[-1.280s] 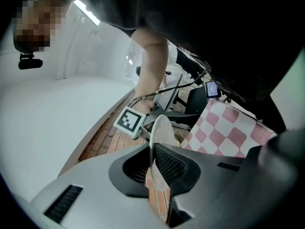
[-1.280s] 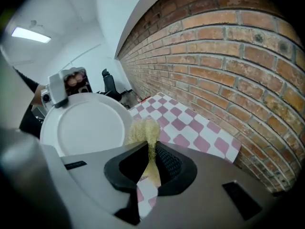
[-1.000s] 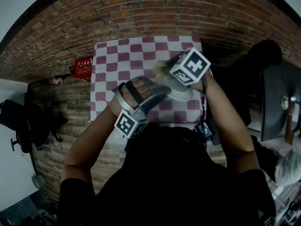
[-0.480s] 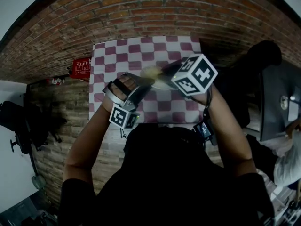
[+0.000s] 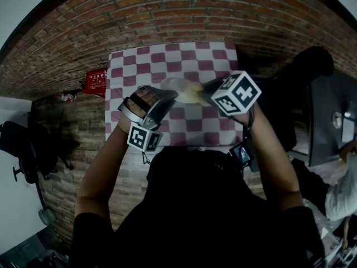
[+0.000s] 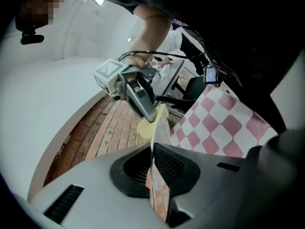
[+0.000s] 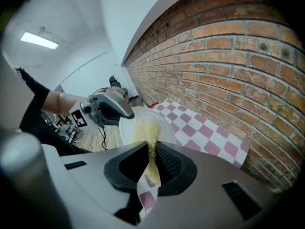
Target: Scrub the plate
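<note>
Brickwork point(image 5: 167, 15) surrounds a desk point(image 5: 128, 71) checked maroon and white. Above the desk's near half hangs the white plate point(image 5: 177, 86), tipped up on edge, its long axis running across from one hand to the other and its face turned toward the right tongs point(image 7: 152, 149). Both forearms reach forward and angle inward. The left tongs point(image 6: 152, 149) are clamped on the plate's rim; the right tongs pinch a yellow sponge point(image 7: 145, 128) that lies against the plate's face
</note>
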Demonstrator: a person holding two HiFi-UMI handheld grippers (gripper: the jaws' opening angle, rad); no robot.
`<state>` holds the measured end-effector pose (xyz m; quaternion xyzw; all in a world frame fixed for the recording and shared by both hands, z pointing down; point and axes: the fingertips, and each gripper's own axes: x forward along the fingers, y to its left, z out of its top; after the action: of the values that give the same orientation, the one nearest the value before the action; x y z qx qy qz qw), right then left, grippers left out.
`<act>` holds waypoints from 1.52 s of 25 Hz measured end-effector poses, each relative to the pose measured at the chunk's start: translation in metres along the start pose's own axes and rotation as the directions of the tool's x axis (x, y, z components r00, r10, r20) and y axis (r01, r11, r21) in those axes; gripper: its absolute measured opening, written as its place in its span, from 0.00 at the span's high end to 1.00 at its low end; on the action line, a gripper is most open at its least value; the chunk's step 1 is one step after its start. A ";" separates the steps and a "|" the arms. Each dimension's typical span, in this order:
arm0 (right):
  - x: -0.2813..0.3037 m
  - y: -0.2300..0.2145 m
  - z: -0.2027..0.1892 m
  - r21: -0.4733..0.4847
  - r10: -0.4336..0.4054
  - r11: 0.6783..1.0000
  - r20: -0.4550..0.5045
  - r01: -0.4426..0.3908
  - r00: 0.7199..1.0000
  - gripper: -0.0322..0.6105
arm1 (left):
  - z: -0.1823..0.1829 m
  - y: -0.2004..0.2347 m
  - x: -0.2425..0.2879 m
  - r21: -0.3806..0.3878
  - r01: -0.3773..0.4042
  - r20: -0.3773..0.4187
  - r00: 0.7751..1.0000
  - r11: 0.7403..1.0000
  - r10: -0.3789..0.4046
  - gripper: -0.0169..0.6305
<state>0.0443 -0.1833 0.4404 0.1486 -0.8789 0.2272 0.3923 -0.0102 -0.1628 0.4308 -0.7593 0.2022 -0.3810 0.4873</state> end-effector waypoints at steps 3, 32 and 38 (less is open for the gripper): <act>0.004 -0.027 -0.012 0.032 -0.033 0.999 -0.027 0.034 0.999 0.88 | 0.007 0.008 -0.005 -0.022 -0.003 0.014 1.000 1.000 0.004 0.93; 0.004 0.043 0.037 -0.066 0.089 0.994 0.045 -0.086 0.995 0.88 | 0.047 -0.005 -0.015 -0.028 0.024 0.127 0.992 0.999 -0.020 0.93; 0.002 0.042 0.022 -0.016 0.070 0.998 0.072 -0.069 0.995 0.88 | 0.032 -0.019 -0.011 -0.047 0.049 0.086 0.995 0.998 -0.044 0.93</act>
<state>0.0108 -0.1588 0.4167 0.1237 -0.8987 0.2294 0.3528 0.0068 -0.1287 0.4359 -0.7912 0.1729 -0.3543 0.4676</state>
